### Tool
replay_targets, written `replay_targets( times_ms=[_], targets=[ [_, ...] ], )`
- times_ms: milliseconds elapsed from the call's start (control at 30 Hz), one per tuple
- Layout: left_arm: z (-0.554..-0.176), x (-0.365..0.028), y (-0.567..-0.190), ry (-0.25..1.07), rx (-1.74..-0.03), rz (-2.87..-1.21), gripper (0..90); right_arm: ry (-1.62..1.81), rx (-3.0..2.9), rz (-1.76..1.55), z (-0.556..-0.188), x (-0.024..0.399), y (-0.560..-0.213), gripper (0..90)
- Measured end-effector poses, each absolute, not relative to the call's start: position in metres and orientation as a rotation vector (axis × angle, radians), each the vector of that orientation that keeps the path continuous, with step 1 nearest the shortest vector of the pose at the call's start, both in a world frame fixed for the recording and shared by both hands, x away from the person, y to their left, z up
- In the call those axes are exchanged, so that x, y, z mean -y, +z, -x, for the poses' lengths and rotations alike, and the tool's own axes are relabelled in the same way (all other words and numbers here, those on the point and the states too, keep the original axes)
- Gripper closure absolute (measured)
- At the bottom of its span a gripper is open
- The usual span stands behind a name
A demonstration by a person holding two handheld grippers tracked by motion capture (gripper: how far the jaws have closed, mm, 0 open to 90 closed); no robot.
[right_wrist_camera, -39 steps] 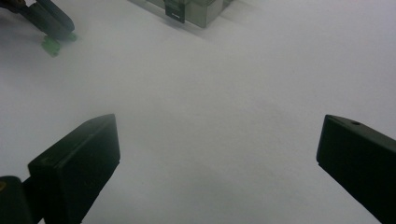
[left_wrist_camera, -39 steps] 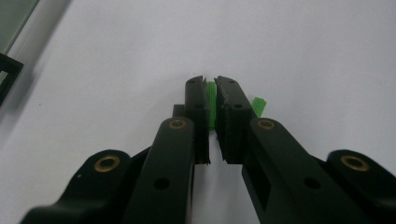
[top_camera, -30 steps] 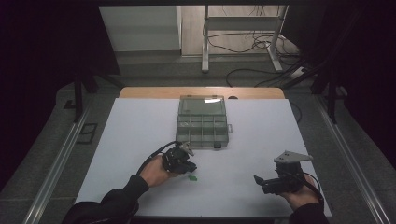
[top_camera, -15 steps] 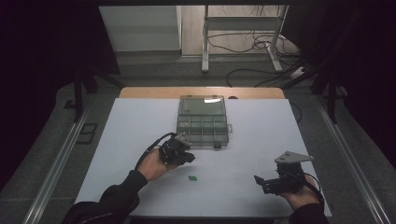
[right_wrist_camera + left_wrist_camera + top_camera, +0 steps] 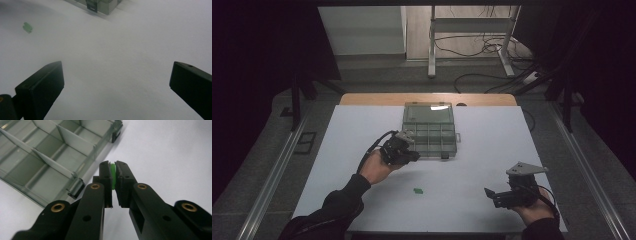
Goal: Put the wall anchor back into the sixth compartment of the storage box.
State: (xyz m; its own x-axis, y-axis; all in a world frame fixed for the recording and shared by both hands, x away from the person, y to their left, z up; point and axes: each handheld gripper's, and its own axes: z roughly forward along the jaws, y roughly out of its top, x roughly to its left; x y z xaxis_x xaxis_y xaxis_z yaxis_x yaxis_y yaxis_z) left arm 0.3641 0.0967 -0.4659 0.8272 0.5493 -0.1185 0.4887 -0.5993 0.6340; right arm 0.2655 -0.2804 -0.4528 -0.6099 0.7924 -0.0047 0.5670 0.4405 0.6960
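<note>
Green plastic piece (image 5: 113, 173) is clamped between the closed jaws of the left claw (image 5: 404, 156), which hovers at the near left corner of the clear compartment box (image 5: 430, 129). The box lies just ahead and to the left of the jaw tips in the left gripper view; its open cells (image 5: 47, 155) are the likely drop zone. A second green piece (image 5: 417, 190) lies on the white counter (image 5: 492, 145), between both hands. The right claw (image 5: 492, 195) rests open, holding nothing. The high view cannot resolve the gripped piece.
</note>
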Motion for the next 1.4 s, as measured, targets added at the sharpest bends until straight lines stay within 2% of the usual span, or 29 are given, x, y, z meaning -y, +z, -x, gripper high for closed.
replay_targets(
  times_ms=[633, 1233, 1300, 1400],
  targets=[
    [-0.392, -0.095, -0.459, 0.202, -0.801, -2.291, 84.8, 0.958, -2.367, -1.159, -0.263, 0.280, -0.450, 0.0],
    [-0.421, -0.084, -0.477, 0.230, -0.857, -2.303, 83.5, 0.949, -2.379, -1.164, -0.264, 0.280, -0.452, 0.0],
    [-0.424, -0.084, -0.478, 0.218, -0.885, -2.279, 74.0, 0.949, -2.378, -1.163, -0.264, 0.280, -0.452, 0.0],
    [-0.424, -0.087, -0.478, 0.208, -0.893, -2.270, 66.0, 0.946, -2.379, -1.160, -0.264, 0.280, -0.452, 0.0]
  ],
)
